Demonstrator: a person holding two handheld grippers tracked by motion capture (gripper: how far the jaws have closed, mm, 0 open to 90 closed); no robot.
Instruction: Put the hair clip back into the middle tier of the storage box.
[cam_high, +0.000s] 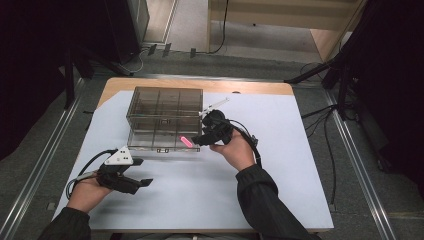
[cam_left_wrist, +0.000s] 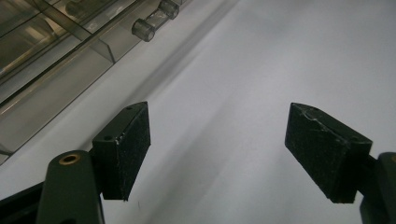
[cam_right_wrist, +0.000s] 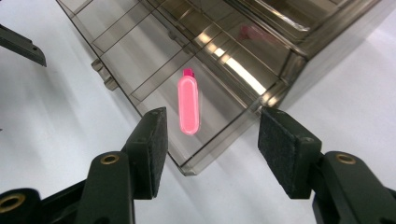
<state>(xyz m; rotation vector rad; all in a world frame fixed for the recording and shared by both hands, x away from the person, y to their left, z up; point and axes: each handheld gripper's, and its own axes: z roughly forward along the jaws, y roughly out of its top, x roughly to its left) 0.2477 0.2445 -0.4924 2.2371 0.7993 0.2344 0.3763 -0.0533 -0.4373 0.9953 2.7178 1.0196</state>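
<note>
Recording lab: black curtains (cam_high: 30, 75), floor cables (cam_high: 325, 130).

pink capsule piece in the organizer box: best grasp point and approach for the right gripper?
Grip the pink piece across its narrow middle, coming straight down from above. It lies flat in the corner compartment of the smoky box, so the compartment walls probably block a side approach. The right gripper hangs open just short of it, with its jaws already set either side of the long axis.

Glossy smoky plastic box (cam_high: 165, 117); smooth pink plastic stick (cam_right_wrist: 188, 103).

Smoky brown, see-through box (cam_high: 165, 120). Bright pink capsule (cam_right_wrist: 188, 104) inside it. Black grippers over a plain white sheet (cam_high: 280, 165) on a tan table (cam_high: 200, 84).
</note>
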